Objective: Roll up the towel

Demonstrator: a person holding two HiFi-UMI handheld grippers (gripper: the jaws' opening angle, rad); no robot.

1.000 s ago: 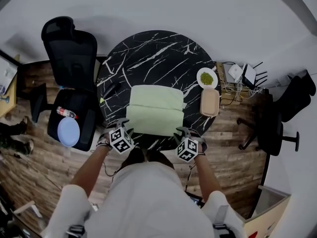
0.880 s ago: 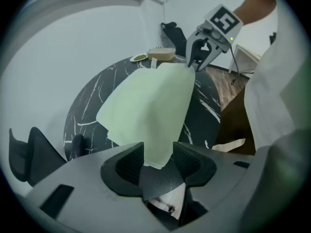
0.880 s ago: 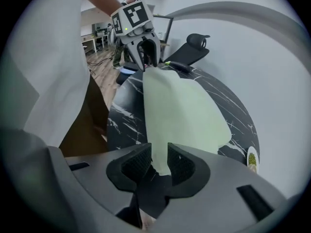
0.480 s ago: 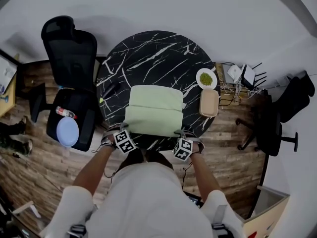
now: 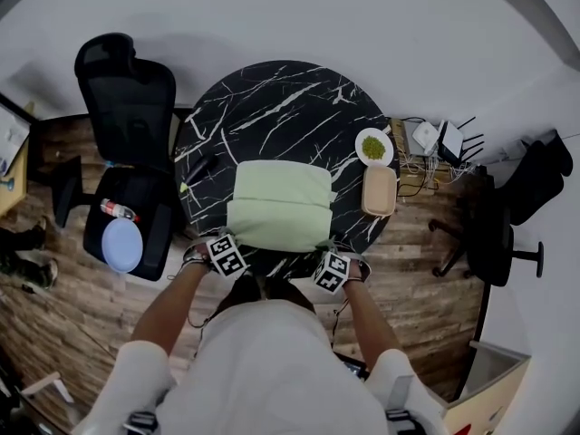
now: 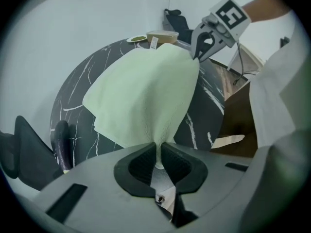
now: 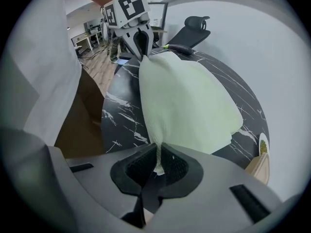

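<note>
Left hand-held gripper and right hand-held gripper have just closed, each pinching a near corner of the towel, which lies on the counter. A dish at its right rim holds something green.

Pale green towel on my black, white-veined desk
The marker cubes on my left tongs and right tongs show black-and-white squares; the chair at upper left is black, the floor brown wood planks.
</note>
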